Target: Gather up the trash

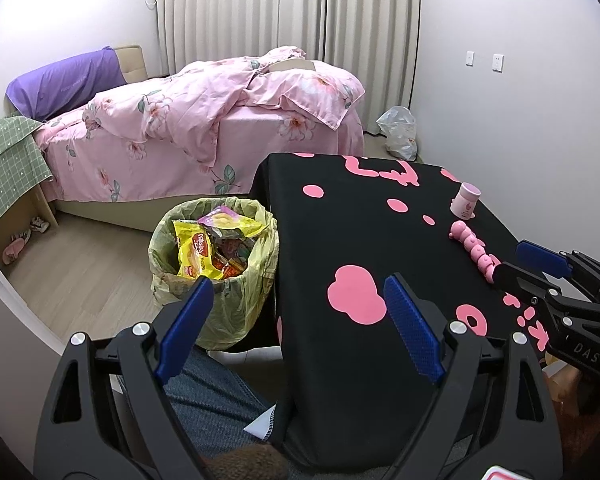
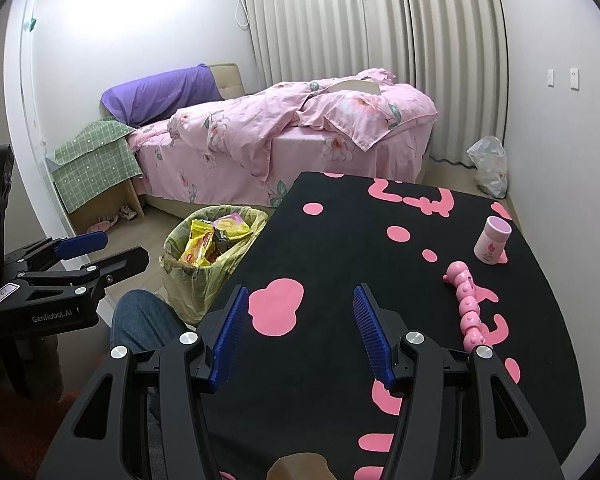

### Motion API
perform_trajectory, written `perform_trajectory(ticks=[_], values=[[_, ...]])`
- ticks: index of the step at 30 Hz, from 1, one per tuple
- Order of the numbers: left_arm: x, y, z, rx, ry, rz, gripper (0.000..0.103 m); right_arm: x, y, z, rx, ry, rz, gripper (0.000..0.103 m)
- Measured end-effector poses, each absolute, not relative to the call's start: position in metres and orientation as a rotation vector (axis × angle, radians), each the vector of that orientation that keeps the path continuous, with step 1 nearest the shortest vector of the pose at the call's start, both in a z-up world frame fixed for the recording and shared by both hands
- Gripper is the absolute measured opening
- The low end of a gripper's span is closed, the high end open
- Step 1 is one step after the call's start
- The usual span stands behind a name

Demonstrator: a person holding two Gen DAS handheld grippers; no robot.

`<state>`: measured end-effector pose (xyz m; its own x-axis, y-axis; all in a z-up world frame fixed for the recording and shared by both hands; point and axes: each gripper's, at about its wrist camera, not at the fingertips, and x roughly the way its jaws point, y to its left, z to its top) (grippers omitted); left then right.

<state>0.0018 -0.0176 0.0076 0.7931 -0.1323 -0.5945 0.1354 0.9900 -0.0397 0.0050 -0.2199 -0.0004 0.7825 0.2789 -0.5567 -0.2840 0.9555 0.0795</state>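
A bin lined with a yellow-green bag (image 1: 220, 264) stands on the floor left of the table; it shows too in the right wrist view (image 2: 208, 252). Snack wrappers (image 1: 208, 248) fill it, yellow ones on top. My left gripper (image 1: 300, 300) is open and empty, spanning the bin's near rim and the table's left edge. My right gripper (image 2: 298, 312) is open and empty above the black tablecloth with pink spots (image 2: 340, 240). Each gripper shows in the other's view: the right (image 1: 540, 264), the left (image 2: 100, 248).
A pink jar (image 2: 492, 240) and a pink caterpillar toy (image 2: 470, 308) lie at the table's right side. A bed with pink bedding (image 1: 204, 128) stands behind the bin. A clear plastic bag (image 1: 398, 132) lies in the far corner. My knee in jeans (image 1: 216, 392) is below.
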Motion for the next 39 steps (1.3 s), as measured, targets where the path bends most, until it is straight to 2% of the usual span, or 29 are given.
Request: perform_trajectory(ticks=[39], values=[[0.0028,-0.0187,0.0076,0.024,0.631,-0.167,0.083,0.0061,-0.2205,0.0021,-0.003,0.595,0.298,0.052]])
